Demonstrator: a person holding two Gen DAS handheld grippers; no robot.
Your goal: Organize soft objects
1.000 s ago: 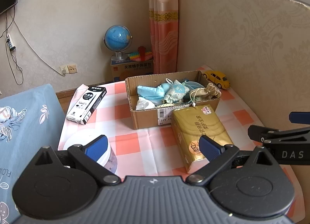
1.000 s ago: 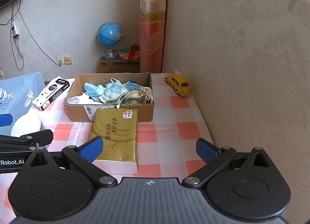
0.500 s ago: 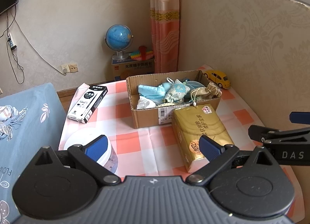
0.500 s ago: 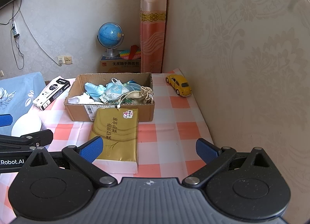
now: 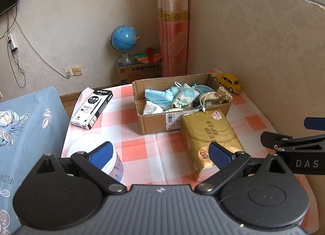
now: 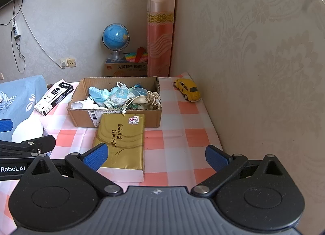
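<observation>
An open cardboard box (image 5: 154,122) (image 6: 81,116) sits mid-table and holds several soft things: blue face masks (image 5: 156,94), a patterned blue pouch (image 5: 185,94) (image 6: 118,98), a beige drawstring bag (image 5: 220,95) (image 6: 151,99) and white tissue (image 5: 151,108). A gold tissue pack (image 5: 211,135) (image 6: 121,141) lies in front of the box, against it. My left gripper (image 5: 160,152) is open and empty, held above the near table edge. My right gripper (image 6: 156,156) is open and empty, near the pack's front right.
A black-and-white pen box (image 5: 92,109) lies left of the cardboard box. A white round tub (image 5: 92,147) stands near the left front. A yellow toy car (image 5: 228,82) (image 6: 187,89) sits by the padded wall on the right. A globe (image 5: 125,42) stands behind the table.
Both views have shifted very slightly; the scene sits a touch higher in the left wrist view. Nothing on the table has moved and both grippers stay open.
</observation>
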